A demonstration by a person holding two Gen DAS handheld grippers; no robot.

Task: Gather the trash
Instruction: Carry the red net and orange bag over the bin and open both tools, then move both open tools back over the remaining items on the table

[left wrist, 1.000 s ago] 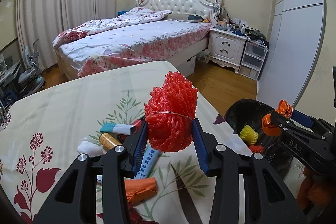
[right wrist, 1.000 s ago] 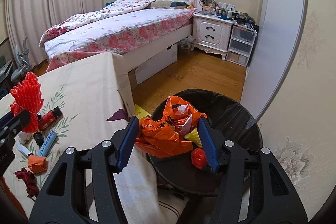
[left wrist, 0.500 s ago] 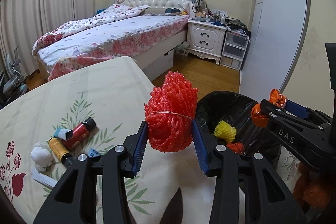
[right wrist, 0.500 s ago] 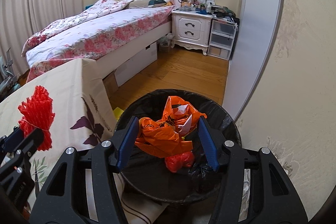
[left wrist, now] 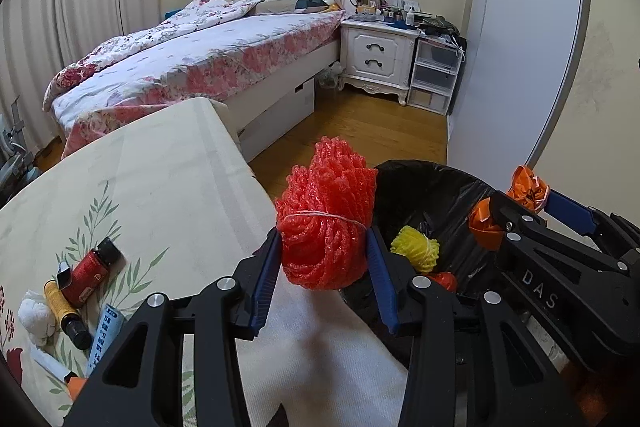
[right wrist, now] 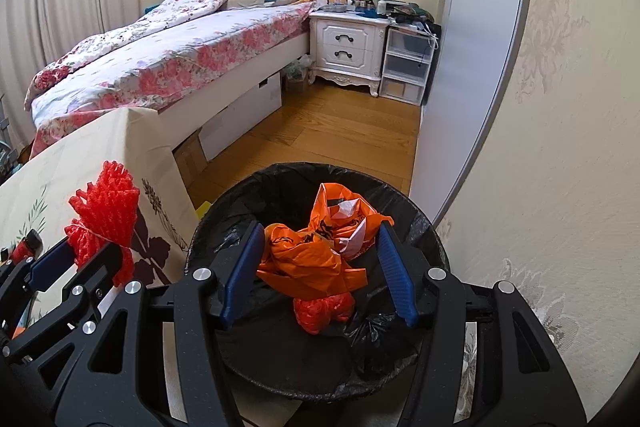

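Observation:
My left gripper (left wrist: 325, 259) is shut on a red foam net bundle (left wrist: 326, 217) tied with a string, held at the table's right edge beside the bin; it also shows in the right wrist view (right wrist: 105, 217). My right gripper (right wrist: 320, 259) holds a crumpled orange plastic bag (right wrist: 316, 255) over the black-lined trash bin (right wrist: 420, 227); the jaws look slightly parted. The bin (left wrist: 436, 195) holds a yellow net ball (left wrist: 416, 249) and a red piece (right wrist: 322, 309).
On the floral tablecloth (left wrist: 160, 187) at the left lie a red tube (left wrist: 90, 269), a yellow bottle (left wrist: 64, 309), a white wad (left wrist: 36, 315) and a blue-white tube (left wrist: 106, 331). A bed (left wrist: 208, 55), nightstand (left wrist: 378, 55) and wardrobe door (left wrist: 516, 47) stand behind.
Both grippers moved right, away from the table items toward the bin. The right gripper's jaws widened a little around the orange bag over the bin.

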